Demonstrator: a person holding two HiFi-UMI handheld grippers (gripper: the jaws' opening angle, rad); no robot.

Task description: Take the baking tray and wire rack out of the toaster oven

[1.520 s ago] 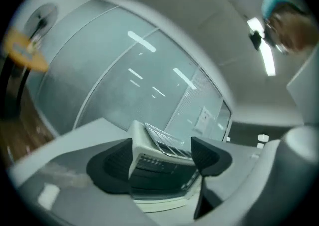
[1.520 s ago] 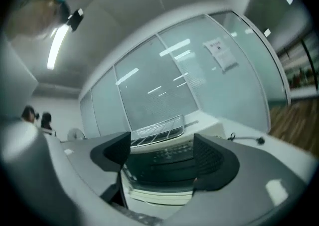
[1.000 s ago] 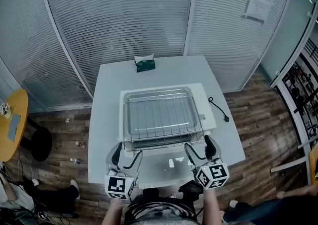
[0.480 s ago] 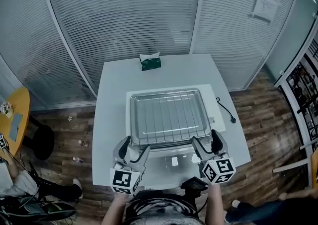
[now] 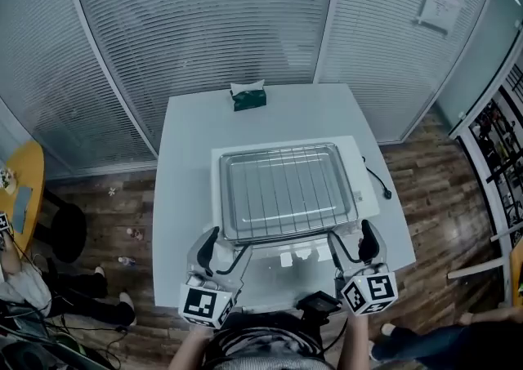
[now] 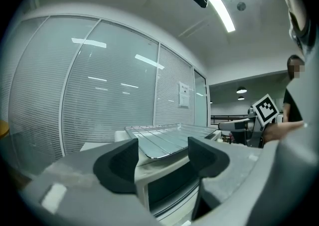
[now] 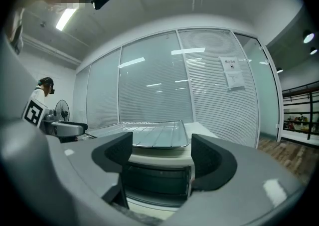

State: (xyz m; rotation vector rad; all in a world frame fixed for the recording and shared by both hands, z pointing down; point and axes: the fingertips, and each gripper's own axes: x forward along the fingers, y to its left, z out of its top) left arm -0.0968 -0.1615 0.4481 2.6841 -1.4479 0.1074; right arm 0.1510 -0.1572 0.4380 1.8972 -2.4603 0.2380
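Squarely atop toaster oven (image 5: 365,197), baking tray (image 5: 288,193) level, long axis left-right.

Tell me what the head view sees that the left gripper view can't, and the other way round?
Only the head view shows the tissue box at the far edge of the table, the cord and the wooden floor. Only the left gripper view shows the ceiling light and the dark inside of the oven. Both show the tray with the rack on it, lying on top of the oven, and the left hand-held gripper, its jaws open and empty.
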